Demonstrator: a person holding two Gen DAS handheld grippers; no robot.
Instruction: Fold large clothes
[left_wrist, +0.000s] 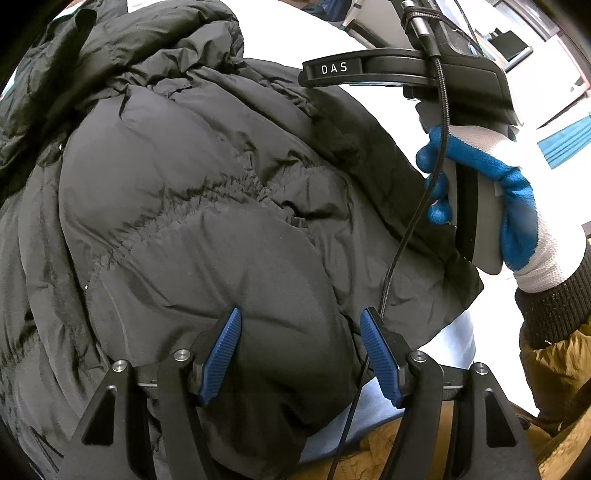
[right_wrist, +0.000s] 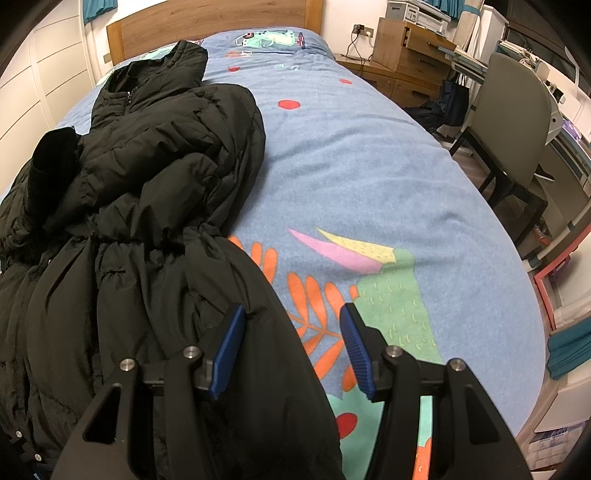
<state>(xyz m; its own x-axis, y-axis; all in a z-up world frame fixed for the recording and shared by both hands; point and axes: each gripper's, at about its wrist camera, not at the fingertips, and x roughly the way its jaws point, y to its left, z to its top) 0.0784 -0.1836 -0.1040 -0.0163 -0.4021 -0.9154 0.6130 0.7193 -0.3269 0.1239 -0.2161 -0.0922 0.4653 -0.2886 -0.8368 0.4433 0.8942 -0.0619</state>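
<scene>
Blue patterned bedspread (right_wrist: 369, 177) covers a wooden-framed bed, with a black puffer coat (right_wrist: 140, 192) heaped along its left side and a grey chair (right_wrist: 513, 122) off to the right. Left gripper (left_wrist: 301, 354) hangs with jaws spread over the coat's quilted bulk. Right gripper (right_wrist: 291, 354) is likewise spread wide, straddling the coat's near edge.

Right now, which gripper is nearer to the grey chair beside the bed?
Right. The right gripper is at the black jacket's bed-side edge, toward the grey chair; the left gripper is over the jacket's bulk.
</scene>
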